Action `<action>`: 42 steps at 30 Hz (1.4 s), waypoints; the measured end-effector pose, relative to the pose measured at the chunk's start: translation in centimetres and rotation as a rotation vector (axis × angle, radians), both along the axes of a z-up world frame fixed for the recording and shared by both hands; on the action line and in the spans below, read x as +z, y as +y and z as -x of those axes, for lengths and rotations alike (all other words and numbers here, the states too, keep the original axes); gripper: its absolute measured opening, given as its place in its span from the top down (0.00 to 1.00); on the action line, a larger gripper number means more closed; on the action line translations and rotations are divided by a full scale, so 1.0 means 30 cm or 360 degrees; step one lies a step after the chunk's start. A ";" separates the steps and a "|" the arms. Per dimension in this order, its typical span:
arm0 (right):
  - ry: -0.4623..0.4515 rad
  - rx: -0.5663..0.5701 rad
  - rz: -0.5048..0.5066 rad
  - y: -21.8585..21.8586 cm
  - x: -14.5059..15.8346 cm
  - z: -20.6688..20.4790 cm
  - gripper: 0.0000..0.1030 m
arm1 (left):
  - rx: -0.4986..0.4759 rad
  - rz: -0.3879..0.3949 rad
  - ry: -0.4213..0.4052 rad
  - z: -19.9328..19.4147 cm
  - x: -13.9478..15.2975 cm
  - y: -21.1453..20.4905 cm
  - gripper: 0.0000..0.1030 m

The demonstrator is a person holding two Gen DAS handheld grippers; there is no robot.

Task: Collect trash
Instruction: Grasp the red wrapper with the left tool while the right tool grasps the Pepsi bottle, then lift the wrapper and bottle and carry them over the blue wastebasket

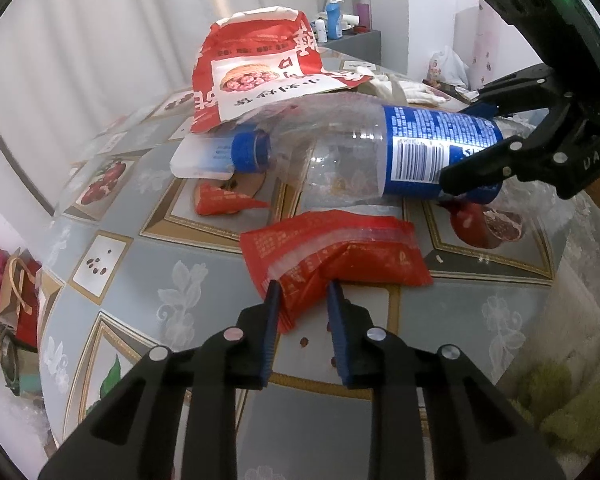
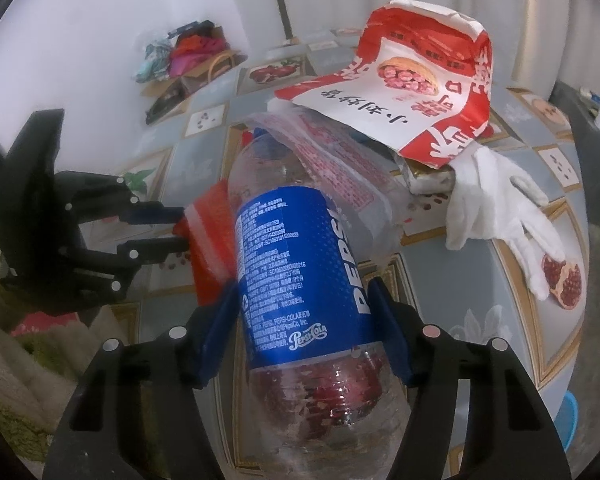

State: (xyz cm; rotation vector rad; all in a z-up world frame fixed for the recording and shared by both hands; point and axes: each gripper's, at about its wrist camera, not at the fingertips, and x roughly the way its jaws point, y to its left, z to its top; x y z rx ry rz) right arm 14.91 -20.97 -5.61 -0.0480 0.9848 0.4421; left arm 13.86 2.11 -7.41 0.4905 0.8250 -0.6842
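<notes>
We have two pieces of trash in hand. Our left gripper [image 1: 303, 294] pinches the near corner of a flat red plastic snack wrapper [image 1: 332, 252], which lies on the table just in front of the bottle. Our right gripper [image 2: 304, 292] squeezes a clear plastic bottle with a blue label [image 2: 300, 280] that lies on its side on the grey patterned tablecloth [image 1: 148, 280].

What could go wrong? The bottle is smooth and round, so we think it could slip or roll out when we lift it. A big red and white paper bag [image 2: 412, 92] and a thin clear plastic sheet [image 2: 340, 168] lean on the bottle's far end. They could get dragged along or fall off the table. We only hold the wrapper's corner, so it could tear or slide out.

We count one bottle, one red wrapper, one small red torn piece [image 1: 224, 200] beyond the wrapper, one paper bag, one clear sheet and one white cloth glove [image 2: 496, 208] beside the bottle.
</notes>
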 end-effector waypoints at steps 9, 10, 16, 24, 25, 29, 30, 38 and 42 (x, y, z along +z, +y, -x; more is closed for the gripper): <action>-0.0006 -0.0024 0.0002 0.002 0.002 0.014 0.41 | 0.0044 0.0011 0.0004 0.017 0.006 0.035 0.79; -0.0007 -0.0025 0.0001 0.002 0.002 0.017 0.41 | 0.0051 0.0012 0.0005 0.019 0.006 0.038 0.79; -0.0010 -0.0029 0.0001 0.001 0.001 0.023 0.41 | 0.0096 0.0024 0.0002 0.031 0.017 0.064 0.79; -0.0028 -0.0028 -0.0008 0.001 0.007 0.044 0.42 | 0.0119 0.0039 -0.0023 0.057 0.041 0.085 0.79; -0.0032 -0.0028 -0.0010 0.000 0.008 0.050 0.43 | 0.0121 0.0044 -0.0029 0.061 0.046 0.087 0.79; -0.0048 -0.0025 -0.0022 -0.001 0.019 0.067 0.44 | 0.0132 0.0065 -0.0048 0.074 0.068 0.097 0.79; -0.0053 -0.0026 -0.0023 0.000 0.023 0.074 0.44 | 0.0135 0.0073 -0.0055 0.078 0.076 0.100 0.79; -0.0123 -0.0029 -0.0044 0.012 0.066 0.133 0.44 | 0.0151 0.0140 -0.0118 0.116 0.143 0.128 0.79; -0.0162 -0.0036 -0.0054 0.020 0.090 0.158 0.44 | 0.0153 0.0169 -0.0156 0.139 0.181 0.138 0.80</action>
